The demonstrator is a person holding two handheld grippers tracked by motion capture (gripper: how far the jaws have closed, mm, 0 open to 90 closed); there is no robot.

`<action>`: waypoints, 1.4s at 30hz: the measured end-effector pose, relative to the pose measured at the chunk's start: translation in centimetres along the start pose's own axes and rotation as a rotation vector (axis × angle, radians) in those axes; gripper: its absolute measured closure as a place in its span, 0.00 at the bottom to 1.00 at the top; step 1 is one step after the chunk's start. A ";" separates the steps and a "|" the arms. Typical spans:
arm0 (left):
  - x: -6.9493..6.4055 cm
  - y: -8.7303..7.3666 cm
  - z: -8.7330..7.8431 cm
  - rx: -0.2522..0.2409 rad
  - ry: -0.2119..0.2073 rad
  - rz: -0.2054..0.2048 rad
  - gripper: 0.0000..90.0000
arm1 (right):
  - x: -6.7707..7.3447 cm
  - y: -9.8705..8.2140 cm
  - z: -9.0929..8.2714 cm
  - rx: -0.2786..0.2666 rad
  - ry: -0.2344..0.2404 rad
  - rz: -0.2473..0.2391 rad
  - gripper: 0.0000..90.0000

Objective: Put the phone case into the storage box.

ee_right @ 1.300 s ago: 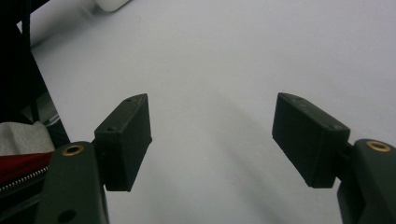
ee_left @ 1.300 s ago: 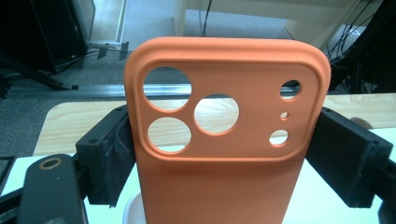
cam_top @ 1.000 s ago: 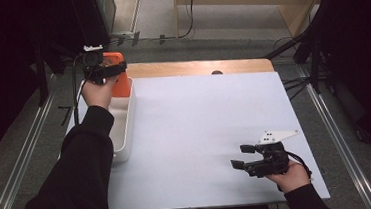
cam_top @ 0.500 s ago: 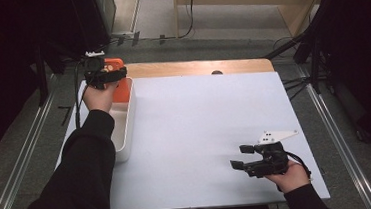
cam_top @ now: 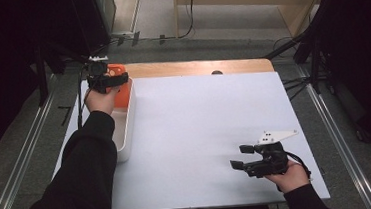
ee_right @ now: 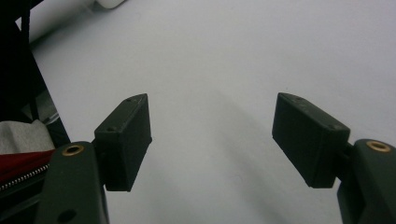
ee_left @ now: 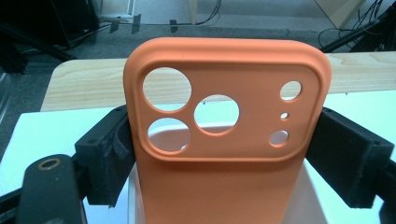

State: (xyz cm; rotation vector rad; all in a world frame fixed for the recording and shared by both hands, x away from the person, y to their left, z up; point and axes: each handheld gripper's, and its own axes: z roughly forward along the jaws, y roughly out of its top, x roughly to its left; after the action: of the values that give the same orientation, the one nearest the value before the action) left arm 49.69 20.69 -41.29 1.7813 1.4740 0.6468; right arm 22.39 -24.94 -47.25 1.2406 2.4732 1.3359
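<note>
The counter (cam_top: pixel 200 128) is a wide white sheet with a strip of bare wood along its far edge. A long white bin (cam_top: pixel 125 124) sits on its left side.

The left gripper (cam_top: pixel 105 80) hovers over the far end of that bin. Its jaws are clamped on the two long edges of an orange phone case (ee_left: pixel 229 135), and the foam on the pads (ee_left: pixel 109 154) is pressed in where it meets the rubber. The case stands upright between them with its camera holes at the top, and the bin's white rim shows through those holes directly below.

The right gripper (cam_top: pixel 248 157) rests low over the near right part of the counter, well apart from the bin. Its jaws stand about half open with nothing between them; bare white counter lies beneath.

The step in hand looks like carrying the case either out of the bin or down into it; the pictures do not say which. Either way the grip is worth watching. The case is soft and hollow, so a harder squeeze would bow it and a looser one might let it slide. Keeping the wrist level and moving straight up or down should keep its lower end clear of the bin wall. If it goes to the open counter, set it flat before letting go.
</note>
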 end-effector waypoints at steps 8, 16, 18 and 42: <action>-0.3 -0.2 0.3 0.018 0.011 0.029 0.17 | 0.1 0.0 0.0 -0.002 0.002 -0.003 0.30; -0.5 -0.3 0.5 0.033 0.010 0.035 0.16 | 0.1 0.0 0.0 -0.005 0.005 -0.003 0.30; -0.6 -0.4 0.6 0.037 0.019 0.050 0.16 | 0.1 0.0 0.0 -0.006 0.006 -0.004 0.30; -0.1 0.1 0.2 0.029 0.005 0.005 0.05 | 0.1 0.0 0.0 -0.007 0.010 -0.004 0.30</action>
State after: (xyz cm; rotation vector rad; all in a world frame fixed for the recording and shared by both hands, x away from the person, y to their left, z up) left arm 49.89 20.49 -41.37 1.8076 1.4900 0.6357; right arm 22.33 -24.84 -47.21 1.2297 2.4739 1.3522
